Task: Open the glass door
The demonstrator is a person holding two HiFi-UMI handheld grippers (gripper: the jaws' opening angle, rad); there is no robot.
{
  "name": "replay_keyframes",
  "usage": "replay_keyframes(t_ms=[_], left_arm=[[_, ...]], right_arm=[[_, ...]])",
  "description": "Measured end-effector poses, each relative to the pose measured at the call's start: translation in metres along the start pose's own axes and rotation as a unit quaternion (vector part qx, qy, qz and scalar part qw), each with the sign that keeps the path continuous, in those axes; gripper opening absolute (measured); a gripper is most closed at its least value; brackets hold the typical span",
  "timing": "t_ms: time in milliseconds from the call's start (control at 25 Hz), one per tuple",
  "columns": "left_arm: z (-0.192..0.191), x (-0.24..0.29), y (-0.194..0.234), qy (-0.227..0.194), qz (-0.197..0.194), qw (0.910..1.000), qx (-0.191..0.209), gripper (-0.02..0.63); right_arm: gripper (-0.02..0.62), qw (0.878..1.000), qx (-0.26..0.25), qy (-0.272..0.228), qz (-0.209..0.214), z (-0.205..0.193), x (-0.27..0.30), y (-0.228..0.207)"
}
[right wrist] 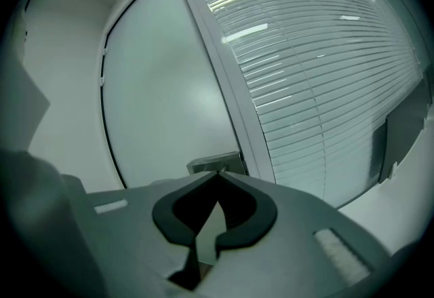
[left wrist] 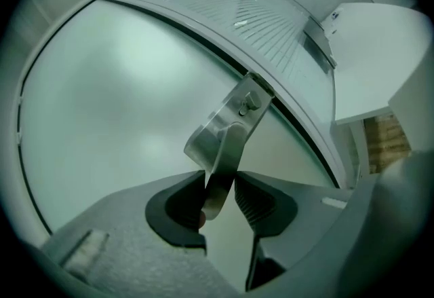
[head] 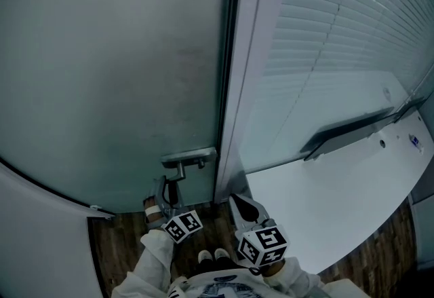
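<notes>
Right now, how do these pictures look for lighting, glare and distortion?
Head view: dim and bluish, the door frame slightly bowed. Left gripper view: heavy fisheye with black corners, a soft bright patch on the glass door, door handle sharp. Right gripper view: same fisheye, bright streaks across the blinds.

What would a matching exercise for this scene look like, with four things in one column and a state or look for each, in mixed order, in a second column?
Things:
1. left gripper
2. right gripper
3. glass door
4. blind

States:
A. shut, with nothing between its jaws
B. horizontal slats, to the right of the door
C. shut on the metal door handle
D. frosted, pale grey-green

Pairs: 1-C, 2-A, 3-D, 4-B
</notes>
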State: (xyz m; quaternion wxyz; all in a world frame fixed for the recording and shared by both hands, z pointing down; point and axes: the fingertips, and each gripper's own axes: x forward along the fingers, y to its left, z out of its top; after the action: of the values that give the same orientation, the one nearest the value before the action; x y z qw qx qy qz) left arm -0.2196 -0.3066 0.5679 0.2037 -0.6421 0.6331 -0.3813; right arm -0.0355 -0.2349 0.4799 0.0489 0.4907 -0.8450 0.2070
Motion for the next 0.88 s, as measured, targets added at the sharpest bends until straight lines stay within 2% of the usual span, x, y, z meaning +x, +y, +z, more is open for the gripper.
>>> replay_keyframes(t_ms=[80,160,240,720,880], left_arm=[[-0.001,0.003,-0.002,-0.005,-0.007,0.9993,-0.035,0.135],[-0.003,0.006,-0.008,-0.009,-0.031,0.9952,-0.093,0.132],[-0.005,0.006,-0.012,-0.003,-0.042,0.9930,-0.110,0.130],[-0.005,-0.004,-0.012,0.013,-0.059,0.9958,-0.069,0.123],[0.002,-0.005,0.001,0.019,-0.050,0.9983,-0.021,0.124]], right_arm=[[0.003,1.000,0.000,0.001,0.001,0.000,0.002,-0.001],[0.003,1.000,0.004,0.003,0.000,-0.001,0.002,-0.002],[0.003,1.000,0.007,0.006,0.001,-0.002,0.002,0.000],[0.003,1.000,0.008,0.000,0.006,0.003,-0.006,0.003],[0.003,1.000,0.016,0.001,0.005,0.015,-0.003,0.001]])
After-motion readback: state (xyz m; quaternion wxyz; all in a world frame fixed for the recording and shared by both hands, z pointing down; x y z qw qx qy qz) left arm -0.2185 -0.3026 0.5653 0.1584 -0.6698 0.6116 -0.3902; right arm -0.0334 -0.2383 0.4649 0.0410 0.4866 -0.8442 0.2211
